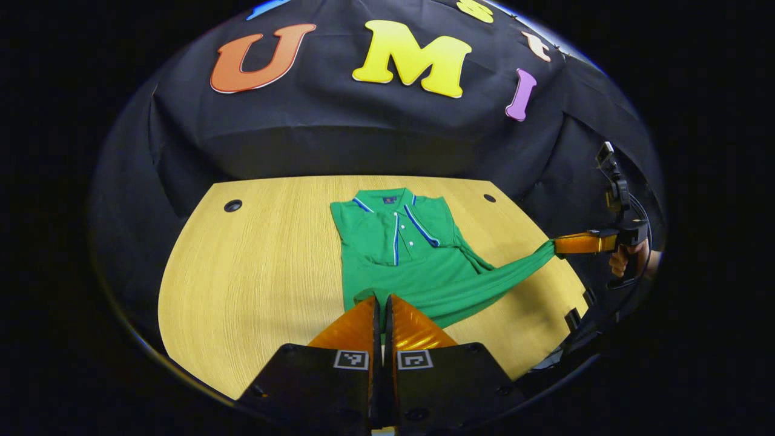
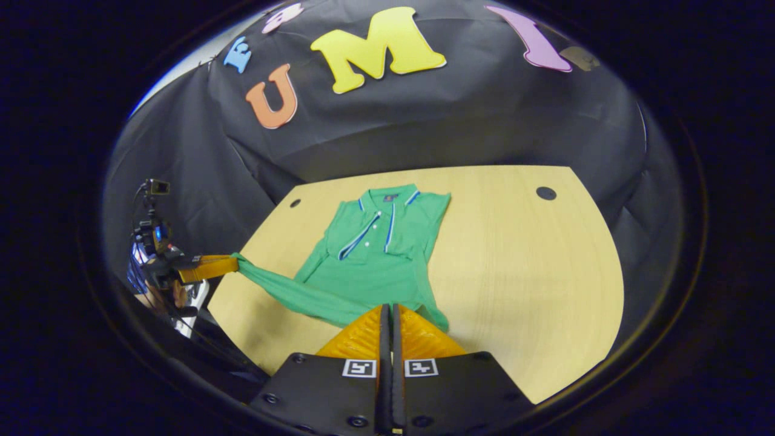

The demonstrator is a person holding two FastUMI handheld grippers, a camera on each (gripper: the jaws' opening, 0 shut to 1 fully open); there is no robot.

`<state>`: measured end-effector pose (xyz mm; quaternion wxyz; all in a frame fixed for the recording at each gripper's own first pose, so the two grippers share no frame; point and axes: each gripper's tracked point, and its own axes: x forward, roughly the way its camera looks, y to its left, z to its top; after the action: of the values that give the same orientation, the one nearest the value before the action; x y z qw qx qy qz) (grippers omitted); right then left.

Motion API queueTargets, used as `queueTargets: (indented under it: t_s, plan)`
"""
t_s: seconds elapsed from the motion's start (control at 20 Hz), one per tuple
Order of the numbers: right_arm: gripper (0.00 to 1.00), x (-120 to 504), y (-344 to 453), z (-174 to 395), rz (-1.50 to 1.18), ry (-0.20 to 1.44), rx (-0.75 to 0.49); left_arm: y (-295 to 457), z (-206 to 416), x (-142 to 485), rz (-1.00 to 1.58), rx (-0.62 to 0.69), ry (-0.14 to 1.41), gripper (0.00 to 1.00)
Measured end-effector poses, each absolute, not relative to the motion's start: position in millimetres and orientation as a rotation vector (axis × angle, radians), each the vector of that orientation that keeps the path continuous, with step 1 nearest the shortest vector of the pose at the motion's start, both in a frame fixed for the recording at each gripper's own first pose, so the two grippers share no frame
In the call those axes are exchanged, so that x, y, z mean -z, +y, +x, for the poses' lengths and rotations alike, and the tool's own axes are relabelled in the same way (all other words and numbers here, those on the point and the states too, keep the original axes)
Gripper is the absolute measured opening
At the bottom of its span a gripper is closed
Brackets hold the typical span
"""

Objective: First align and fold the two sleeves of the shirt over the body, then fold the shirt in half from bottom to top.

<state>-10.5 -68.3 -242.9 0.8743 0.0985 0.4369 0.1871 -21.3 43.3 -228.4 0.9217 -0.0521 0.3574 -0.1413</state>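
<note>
A green polo shirt (image 1: 399, 242) with blue and white trim lies collar-away on the wooden table (image 1: 254, 266), its upper body flat. In the left gripper view my left gripper (image 1: 382, 300) is shut on the shirt's near edge. From there a band of fabric stretches right to my right gripper (image 1: 560, 245), shut on its end beyond the table's right edge. In the right gripper view the shirt (image 2: 375, 254) runs down to my right gripper (image 2: 390, 309), shut on the fabric. My left gripper (image 2: 233, 263) pinches the stretched end at the far left.
A hand (image 1: 620, 260) holds the right gripper at the table's right side. Round cable holes (image 1: 233, 205) (image 1: 489, 198) sit near the table's far corners. Bare tabletop (image 2: 533, 266) spreads to the right of the shirt in the right gripper view.
</note>
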Motion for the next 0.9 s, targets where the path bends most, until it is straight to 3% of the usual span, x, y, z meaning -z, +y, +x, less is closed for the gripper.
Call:
queueTargets:
  t_s: [0.9]
  plan:
    - [0.0, 222.9, -58.9, 168.1, 0.262, 0.811, -0.375, 61.2, 152.7, 198.5, -0.173, 0.229, 0.623, 0.03]
